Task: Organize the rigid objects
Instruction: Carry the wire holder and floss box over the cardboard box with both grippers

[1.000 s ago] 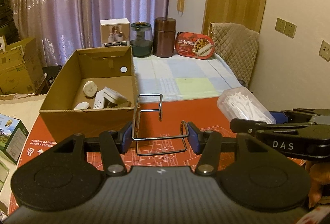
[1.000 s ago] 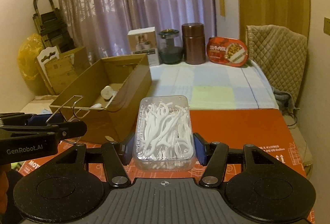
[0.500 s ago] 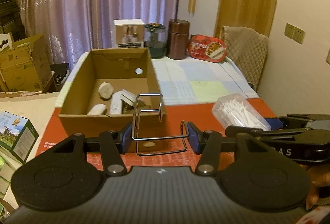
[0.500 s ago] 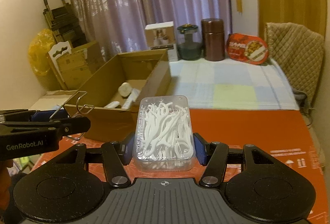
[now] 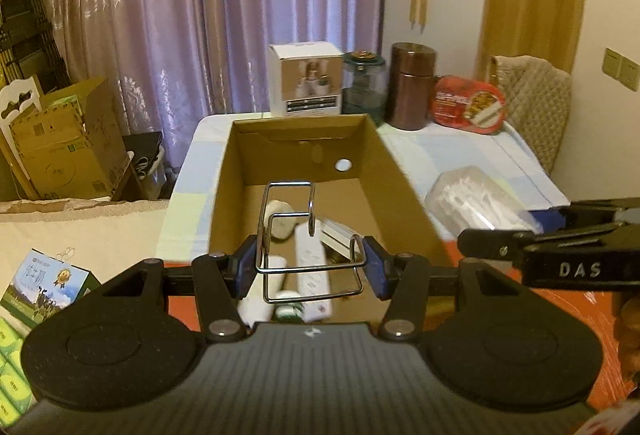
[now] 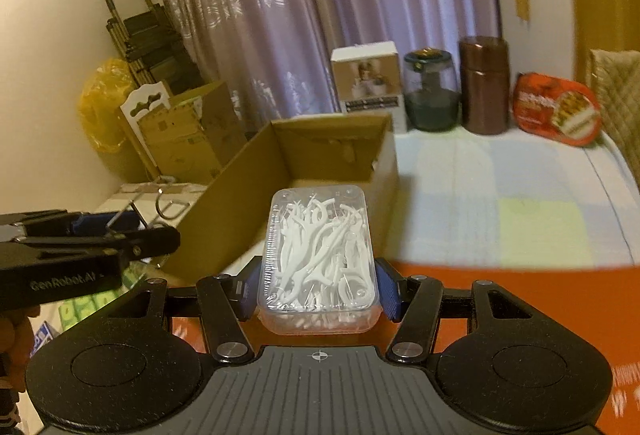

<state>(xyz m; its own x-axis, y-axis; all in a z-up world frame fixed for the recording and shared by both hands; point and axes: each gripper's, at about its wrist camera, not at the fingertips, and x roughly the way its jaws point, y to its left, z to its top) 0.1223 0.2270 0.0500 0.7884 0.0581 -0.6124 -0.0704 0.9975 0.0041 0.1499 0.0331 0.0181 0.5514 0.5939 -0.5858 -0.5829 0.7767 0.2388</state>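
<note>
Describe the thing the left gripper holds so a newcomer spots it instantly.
Find the open cardboard box before the purple curtain. Over its near end, the left gripper clamps a bent wire rack. It is bare shiny metal, unlike the white plastic items lying below.

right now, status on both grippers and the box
Left gripper shut on wire rack, over cardboard box. Right gripper shut on floss pick case. Nothing blocking.

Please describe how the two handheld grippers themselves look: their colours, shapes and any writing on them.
Both are matte black. Each has a ribbed central body flanked by two round discs, black linkage bars with silver pivot screws, and blue finger pads. Seen from the side, the right gripper bears white letters "DAS", and the left gripper reads "GenRobot.AI". No cables or sleeves are visible.
</note>
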